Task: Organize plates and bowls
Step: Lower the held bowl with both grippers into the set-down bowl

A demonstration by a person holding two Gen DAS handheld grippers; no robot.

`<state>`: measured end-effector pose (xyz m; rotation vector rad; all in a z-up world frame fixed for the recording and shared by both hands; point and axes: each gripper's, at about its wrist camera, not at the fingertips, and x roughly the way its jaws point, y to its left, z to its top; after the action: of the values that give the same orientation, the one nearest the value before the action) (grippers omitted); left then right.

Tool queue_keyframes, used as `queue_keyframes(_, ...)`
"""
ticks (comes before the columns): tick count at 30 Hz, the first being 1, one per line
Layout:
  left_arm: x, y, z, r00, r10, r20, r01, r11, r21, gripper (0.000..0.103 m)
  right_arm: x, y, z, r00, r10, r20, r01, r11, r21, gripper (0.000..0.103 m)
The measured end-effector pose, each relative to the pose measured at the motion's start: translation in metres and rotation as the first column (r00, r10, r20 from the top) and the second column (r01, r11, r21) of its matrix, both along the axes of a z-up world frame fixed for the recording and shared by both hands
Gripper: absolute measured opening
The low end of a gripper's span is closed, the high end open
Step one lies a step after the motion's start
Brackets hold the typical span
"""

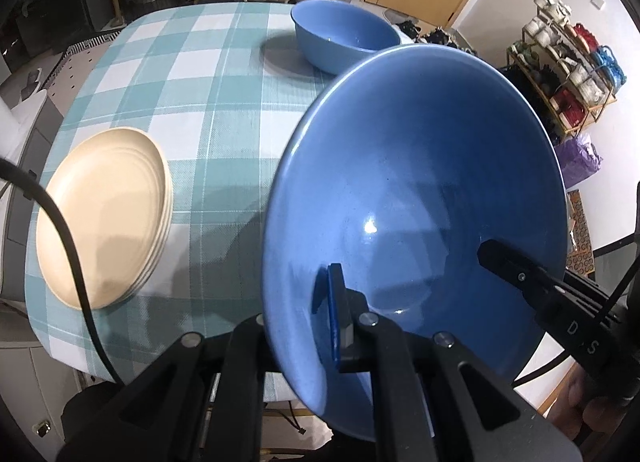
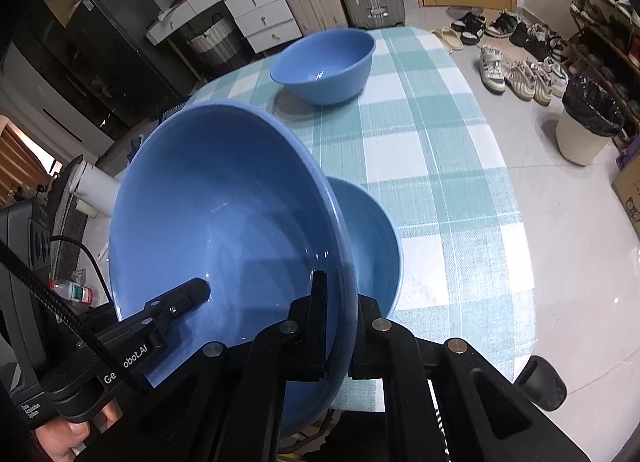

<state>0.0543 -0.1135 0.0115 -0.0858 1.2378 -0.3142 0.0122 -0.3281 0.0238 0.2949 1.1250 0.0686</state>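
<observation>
**Bowl carried two-handed toward a stack**

Bowl-stacking is the step I judge to be in hand. I have the big blue bowl (image 1: 420, 198) lifted off the checked surface (image 1: 208, 110), tilted, and pinched at opposite sides of its rim. My left tool (image 1: 296, 326) is clamped on the bowl's left rim, one blue-padded finger inside the wall and the other outside. My right tool (image 2: 340, 326) is clamped on the bowl's right rim the same way.

In the right wrist view a second blue bowl (image 2: 372, 246) sits on the surface just behind and under the held one, on the near right. I take that as the likely nest. A third blue bowl (image 1: 344, 36) stands at the far end, well apart. The cream plates (image 1: 104, 214) are already stacked near the left edge.

The next move, as I read it, calls for levelling the held bowl, centring it over the near bowl, lowering both hands together, then letting both tools go only once it has seated.

Much is hidden. The held bowl fills both views and covers most of the near bowl, so I cannot tell how well the two line up or whether they touch. The outer finger of each tool is behind the bowl wall. The plate count is unclear. A black cable (image 1: 68, 246) crosses the plates in the left view.
</observation>
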Motion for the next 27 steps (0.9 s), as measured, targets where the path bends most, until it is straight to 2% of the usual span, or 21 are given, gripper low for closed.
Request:
queue_keyframes(11, 0.014, -0.005, -0.024, 1.0, -0.009, -0.026, 0.01, 0.999, 0.044, 0.007, 0.021, -0.01, -0.039, 0.996, -0.002, -0.088, 0.005, 0.999, 0.037, 0.006)
queue_keyframes(15, 0.017, -0.01, -0.027, 0.999, -0.019, -0.028, 0.021, 0.998, 0.062, 0.007, 0.025, -0.012, -0.046, 0.995, -0.007, -0.098, 0.01, 0.999, 0.03, 0.006)
queue_keyframes(27, 0.028, -0.013, -0.032, 0.999, -0.025, -0.04, 0.027, 0.998, 0.049, 0.007, 0.028, -0.021, -0.058, 0.99, -0.023, -0.14, 0.025, 1.0, 0.012, 0.006)
